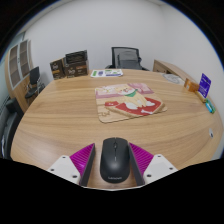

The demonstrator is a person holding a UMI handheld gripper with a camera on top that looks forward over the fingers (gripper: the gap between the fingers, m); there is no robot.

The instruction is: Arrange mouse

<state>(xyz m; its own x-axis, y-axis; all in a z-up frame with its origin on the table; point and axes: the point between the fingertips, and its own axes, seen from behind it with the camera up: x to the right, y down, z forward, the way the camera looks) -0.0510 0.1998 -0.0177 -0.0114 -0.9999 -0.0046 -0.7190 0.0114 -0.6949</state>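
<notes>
Your gripper (114, 160) is spread, with the black mouse (114, 159) standing between the magenta pads (82, 158) (whether they touch it, you cannot tell). The mouse sits at the near edge of the round wooden table (60, 120). A printed mat (127, 101) lies farther out, mid-table.

All I can see of my rig from here is the gripper (114, 163) itself, just two fingers poking up from the bottom. Each finger (70, 166) is white-ish plastic on the outside, kinda blocky and angled, with a bright magenta pad (84, 157) on the inner face that looks like a slanted wedge. No cables, screws or markings that I can make out, and no sleeve or hand in shot.
</notes>
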